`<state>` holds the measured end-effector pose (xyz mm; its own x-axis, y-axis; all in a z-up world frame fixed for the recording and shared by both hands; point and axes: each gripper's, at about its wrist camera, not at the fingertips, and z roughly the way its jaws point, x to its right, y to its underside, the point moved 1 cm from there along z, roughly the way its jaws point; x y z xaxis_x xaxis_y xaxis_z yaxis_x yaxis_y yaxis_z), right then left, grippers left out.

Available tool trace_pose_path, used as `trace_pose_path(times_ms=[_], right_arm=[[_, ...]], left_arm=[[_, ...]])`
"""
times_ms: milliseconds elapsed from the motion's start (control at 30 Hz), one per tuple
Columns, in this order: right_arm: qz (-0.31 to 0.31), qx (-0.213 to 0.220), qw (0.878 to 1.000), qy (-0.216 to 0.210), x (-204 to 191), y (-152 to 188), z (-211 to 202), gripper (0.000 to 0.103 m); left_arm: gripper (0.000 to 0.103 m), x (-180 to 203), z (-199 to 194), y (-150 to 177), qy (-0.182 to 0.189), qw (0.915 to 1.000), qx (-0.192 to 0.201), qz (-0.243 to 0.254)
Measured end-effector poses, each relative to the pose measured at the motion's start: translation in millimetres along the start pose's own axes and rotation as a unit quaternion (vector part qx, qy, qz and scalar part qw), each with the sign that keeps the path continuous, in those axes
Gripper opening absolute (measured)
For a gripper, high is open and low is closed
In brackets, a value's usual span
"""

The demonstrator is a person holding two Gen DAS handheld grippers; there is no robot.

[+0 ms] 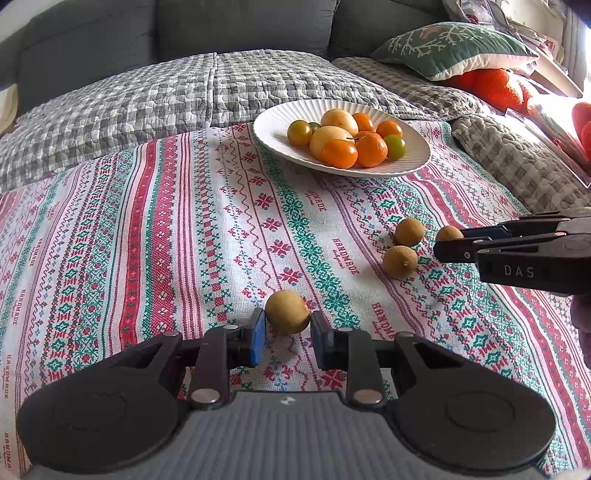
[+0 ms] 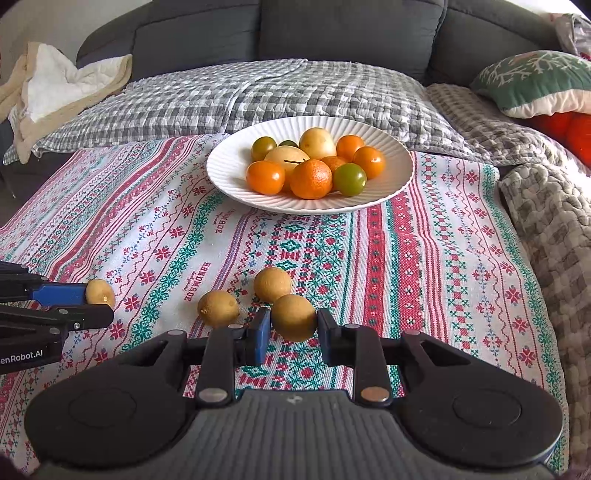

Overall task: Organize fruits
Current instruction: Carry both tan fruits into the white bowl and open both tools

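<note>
Small round brown fruits lie on a patterned cloth [image 1: 147, 240]. My left gripper [image 1: 287, 322] is shut on one brown fruit [image 1: 287, 312], its blue pads pressing both sides. My right gripper [image 2: 293, 325] is shut on another brown fruit [image 2: 294, 317]. Two more brown fruits lie loose just beyond it, one [image 2: 272, 284] behind and one [image 2: 218, 308] to the left. In the left wrist view the right gripper [image 1: 448, 244] reaches in from the right beside those loose fruits [image 1: 409, 232]. A white ribbed plate [image 2: 229, 166] farther back holds several orange, yellow and green fruits.
A grey checked quilt [image 2: 258, 92] and a dark sofa back [image 2: 332, 29] lie behind the cloth. A green cushion [image 2: 535, 81] and orange objects [image 1: 495, 86] sit at the right. A folded beige blanket [image 2: 55, 85] is at the far left.
</note>
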<state>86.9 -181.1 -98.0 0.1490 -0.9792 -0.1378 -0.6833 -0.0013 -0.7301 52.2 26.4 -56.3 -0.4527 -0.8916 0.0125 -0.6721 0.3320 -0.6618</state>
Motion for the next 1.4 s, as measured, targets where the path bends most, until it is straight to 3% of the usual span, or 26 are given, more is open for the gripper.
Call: trace_pose_path(times_ms=[333,633,967,1400], right_arm=[[0.056,0.009,0.998,-0.033,15.3,-7.1,-8.5,0.024],[0.107,0.035,0.992,-0.058,34.5,-25.6,-12.2,0.024],[0.127,0.061,0.989,-0.045,62.6,-47.7,2.9,0.024],[0.106,0.072,0.992,-0.016,82.9,-77.8,29.6,0.024]], left_arm=[[0.02,17.2,-1.5,-17.4,0.031,0.999,0.02,-0.025],[0.02,21.7,11.8,-49.4,0.033,0.9982,0.042,-0.028],[0.021,16.6,29.5,-97.2,0.023,0.997,0.073,-0.008],[0.021,8.0,65.4,-131.1,0.012,0.9976,0.069,0.003]])
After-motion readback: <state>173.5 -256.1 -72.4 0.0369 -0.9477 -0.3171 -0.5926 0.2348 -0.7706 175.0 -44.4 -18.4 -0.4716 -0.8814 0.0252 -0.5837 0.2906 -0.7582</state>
